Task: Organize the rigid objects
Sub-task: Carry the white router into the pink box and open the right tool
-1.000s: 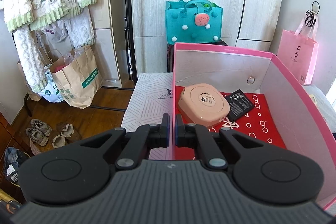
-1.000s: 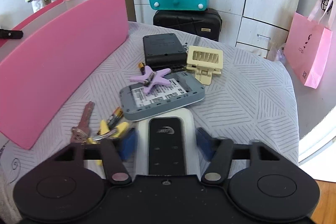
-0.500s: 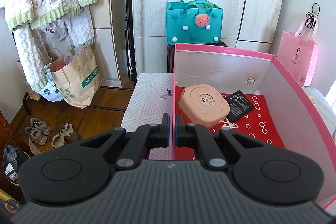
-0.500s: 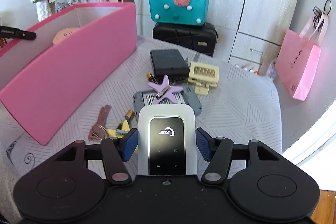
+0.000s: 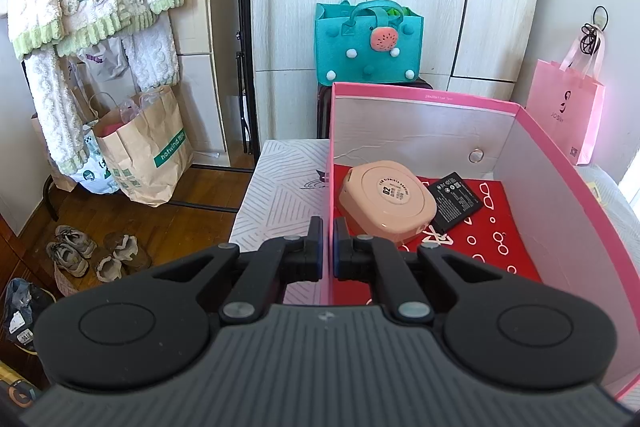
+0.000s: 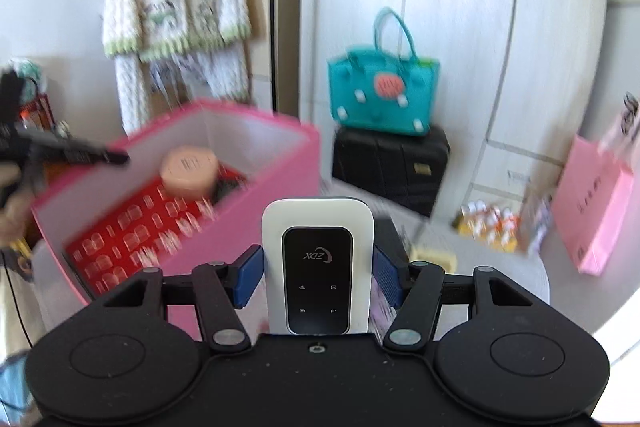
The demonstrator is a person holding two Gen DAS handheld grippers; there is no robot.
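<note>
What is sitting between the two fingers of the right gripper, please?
A white pocket device with a black panel sits between the right gripper's blue pads, which press on its sides. The right wrist view shows this.

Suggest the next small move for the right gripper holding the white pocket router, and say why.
Probably carry it leftward over the open pink box and lower it onto the bare red floor. The right gripper is shut on the white pocket router with the black face panel, clear of the bed, while the left gripper pinches the box's near wall steady. Only a peach rounded case and a black flat battery lie inside.
</note>
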